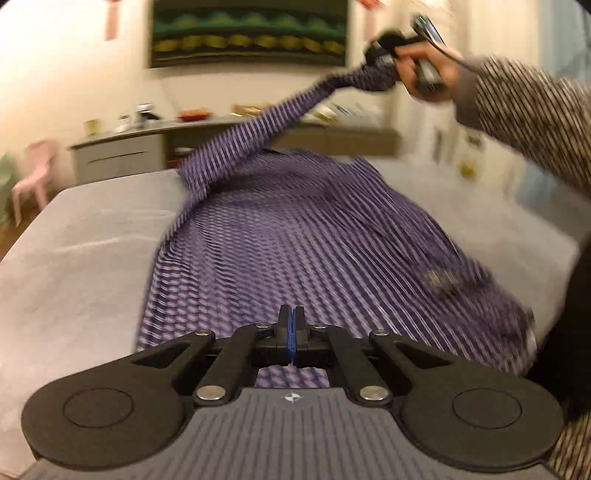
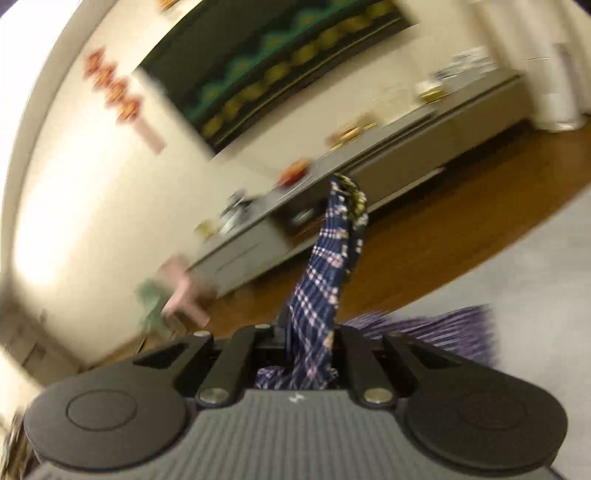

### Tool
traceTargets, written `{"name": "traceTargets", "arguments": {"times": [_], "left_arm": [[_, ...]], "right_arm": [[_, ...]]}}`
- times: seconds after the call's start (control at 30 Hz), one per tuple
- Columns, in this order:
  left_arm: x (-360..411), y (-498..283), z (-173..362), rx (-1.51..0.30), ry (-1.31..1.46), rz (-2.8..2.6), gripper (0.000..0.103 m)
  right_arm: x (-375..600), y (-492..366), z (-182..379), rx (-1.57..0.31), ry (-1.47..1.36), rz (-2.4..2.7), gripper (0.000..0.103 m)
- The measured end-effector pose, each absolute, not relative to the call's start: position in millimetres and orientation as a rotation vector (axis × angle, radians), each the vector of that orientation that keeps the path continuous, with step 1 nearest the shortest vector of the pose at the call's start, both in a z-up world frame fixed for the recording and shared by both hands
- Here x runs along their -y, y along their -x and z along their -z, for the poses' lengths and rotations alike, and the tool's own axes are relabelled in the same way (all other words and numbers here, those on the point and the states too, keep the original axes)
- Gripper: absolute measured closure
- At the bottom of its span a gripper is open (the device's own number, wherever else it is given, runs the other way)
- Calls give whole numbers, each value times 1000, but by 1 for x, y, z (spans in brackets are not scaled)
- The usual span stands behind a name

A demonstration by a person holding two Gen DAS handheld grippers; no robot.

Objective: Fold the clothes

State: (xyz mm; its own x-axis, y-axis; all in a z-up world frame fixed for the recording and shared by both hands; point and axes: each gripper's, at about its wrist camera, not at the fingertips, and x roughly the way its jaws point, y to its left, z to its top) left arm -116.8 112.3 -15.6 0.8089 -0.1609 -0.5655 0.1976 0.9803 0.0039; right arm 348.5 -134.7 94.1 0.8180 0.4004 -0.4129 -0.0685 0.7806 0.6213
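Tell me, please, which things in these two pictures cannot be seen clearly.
- Left wrist view: the right gripper and the garment are smeared by motion blur.
- Left wrist view: items on the sideboard are too small and blurred.
- Right wrist view: the gripper's fingertips are hidden by the held cloth.

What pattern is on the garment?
Navy plaid with pale lines on the garment, clearest in the right wrist view.

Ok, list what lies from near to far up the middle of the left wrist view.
Left tool, shut with nothing between its fingers → plaid garment spread on the grey bed → grey sideboard → dark wall hanging.
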Motion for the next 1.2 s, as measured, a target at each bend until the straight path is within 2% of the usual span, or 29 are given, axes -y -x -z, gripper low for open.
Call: {"name": "traceTargets", "arguments": {"times": [0.1, 0.17, 0.2, 0.23, 0.3, 0.4, 0.47, 0.5, 0.57, 0.6, 0.63, 0.77, 0.93, 1.07, 1.1, 1.2], "left_arm": [[-113, 114, 26, -623, -164, 51, 102], [-122, 110, 32, -639, -226, -83, 97], [-127, 109, 35, -650, -245, -133, 84], [-134, 108, 38, -665, -253, -166, 63], [-142, 109, 43, -679, -293, -226, 40], [-153, 107, 46, -738, -276, -261, 30], [-164, 108, 42, -781, -197, -232, 29], [-168, 108, 40, -795, -154, -220, 29], [-178, 110, 37, -814, -46, -176, 47], [-181, 110, 35, -821, 7, -146, 75], [-180, 111, 33, -827, 32, -127, 97], [-156, 129, 12, -799, -56, -117, 102], [-75, 154, -35, -757, -379, 18, 102], [-32, 156, -9, -909, -510, 159, 101], [-28, 156, 1, -952, -525, 170, 98], [-33, 162, -11, -943, -457, 210, 98]], "right_arm": [[181, -341, -64, -586, -634, -198, 97], [198, -341, -38, -633, -656, -202, 97], [198, -342, -26, -650, -664, -213, 97], [199, -342, -15, -667, -673, -225, 97], [193, -339, 1, -683, -686, -260, 97], [187, -329, 11, -686, -704, -337, 97], [187, -325, 14, -696, -698, -368, 97], [189, -324, 13, -699, -700, -367, 97], [193, -326, 6, -689, -715, -376, 97], [195, -325, 3, -680, -723, -379, 97], [196, -327, 0, -672, -730, -384, 97], [196, -335, -4, -654, -762, -406, 97], [206, -336, -5, -612, -818, -405, 97], [216, -338, 4, -604, -883, -387, 97], [217, -338, 6, -607, -892, -385, 97], [219, -338, 12, -616, -906, -384, 97]]}}
